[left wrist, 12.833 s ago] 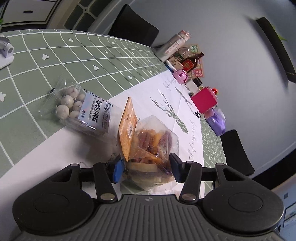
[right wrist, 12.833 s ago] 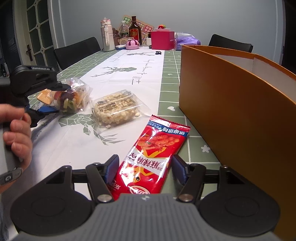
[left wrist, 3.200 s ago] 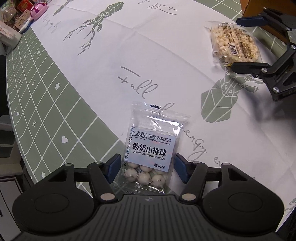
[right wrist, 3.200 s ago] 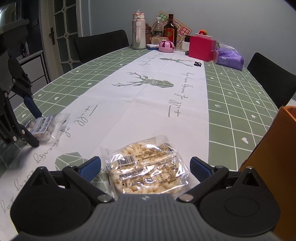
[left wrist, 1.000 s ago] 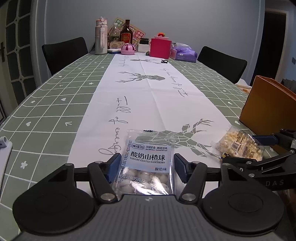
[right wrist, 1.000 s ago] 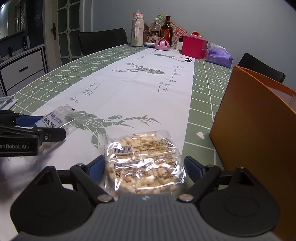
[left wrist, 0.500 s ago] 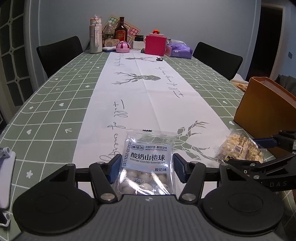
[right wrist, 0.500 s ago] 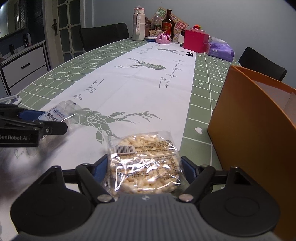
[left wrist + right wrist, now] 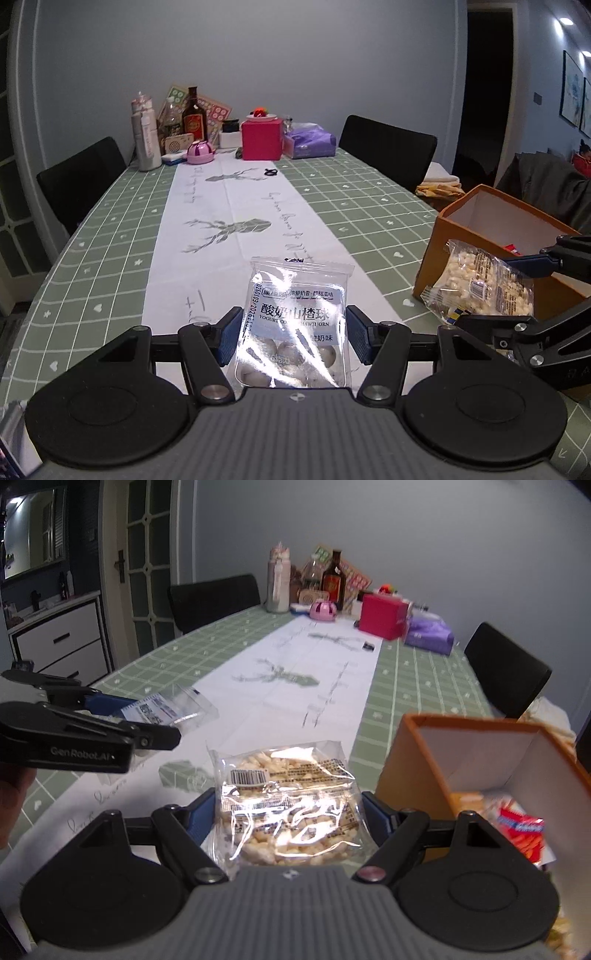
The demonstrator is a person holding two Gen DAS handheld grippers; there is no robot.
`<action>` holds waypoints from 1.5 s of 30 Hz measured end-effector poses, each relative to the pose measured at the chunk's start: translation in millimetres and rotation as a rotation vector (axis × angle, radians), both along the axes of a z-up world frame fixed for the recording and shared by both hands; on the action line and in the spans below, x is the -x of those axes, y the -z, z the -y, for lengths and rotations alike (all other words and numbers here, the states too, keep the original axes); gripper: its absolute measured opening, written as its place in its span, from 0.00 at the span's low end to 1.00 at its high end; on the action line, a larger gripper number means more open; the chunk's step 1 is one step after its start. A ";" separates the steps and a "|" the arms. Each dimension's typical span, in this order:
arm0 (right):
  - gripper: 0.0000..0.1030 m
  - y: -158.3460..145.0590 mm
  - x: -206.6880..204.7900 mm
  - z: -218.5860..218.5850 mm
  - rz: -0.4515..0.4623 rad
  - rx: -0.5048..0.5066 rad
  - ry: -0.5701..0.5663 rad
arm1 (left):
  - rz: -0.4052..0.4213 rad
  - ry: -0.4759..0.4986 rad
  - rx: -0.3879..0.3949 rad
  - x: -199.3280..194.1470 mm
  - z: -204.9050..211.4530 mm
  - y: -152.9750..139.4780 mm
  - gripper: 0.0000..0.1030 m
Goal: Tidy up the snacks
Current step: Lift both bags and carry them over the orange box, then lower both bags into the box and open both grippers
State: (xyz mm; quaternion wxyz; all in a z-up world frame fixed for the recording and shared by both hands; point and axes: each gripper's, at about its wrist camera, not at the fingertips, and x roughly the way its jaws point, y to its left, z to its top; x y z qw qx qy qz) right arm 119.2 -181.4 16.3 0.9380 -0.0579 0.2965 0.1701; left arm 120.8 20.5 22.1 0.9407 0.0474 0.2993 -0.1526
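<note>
My left gripper (image 9: 294, 334) is shut on a clear bag of yogurt-coated hawthorn balls (image 9: 295, 325) and holds it up above the table. It also shows in the right wrist view (image 9: 170, 709), at the left. My right gripper (image 9: 290, 814) is shut on a clear bag of puffed rice snacks (image 9: 290, 805), lifted beside the orange box (image 9: 417, 775). That bag also shows in the left wrist view (image 9: 484, 284), in front of the orange box (image 9: 461, 236). A red snack packet (image 9: 522, 834) lies inside the box.
The long table has a green checked cloth (image 9: 122, 229) with a white deer runner (image 9: 229, 221). Bottles, a pink box (image 9: 262, 138) and a purple tissue pack (image 9: 310, 142) stand at the far end. Black chairs (image 9: 388, 151) flank the table.
Both grippers have lifted their bags off the table. The right one has moved towards the orange box, whose inside now shows.
</note>
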 end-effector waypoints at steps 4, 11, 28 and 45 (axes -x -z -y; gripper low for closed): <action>0.76 -23.6 8.1 21.2 0.047 -0.001 0.042 | 0.038 0.049 -0.006 -5.2 18.4 -20.1 0.66; 0.76 -45.2 26.3 65.7 0.092 0.000 0.170 | 0.084 0.185 -0.007 -12.9 60.1 -38.7 0.66; 0.76 -42.8 64.3 161.5 0.063 0.003 0.481 | 0.087 0.558 -0.082 -26.8 175.0 -35.7 0.66; 0.76 -7.3 16.8 212.0 -0.180 -0.208 0.609 | -0.038 0.767 -0.345 -88.0 259.0 -9.5 0.66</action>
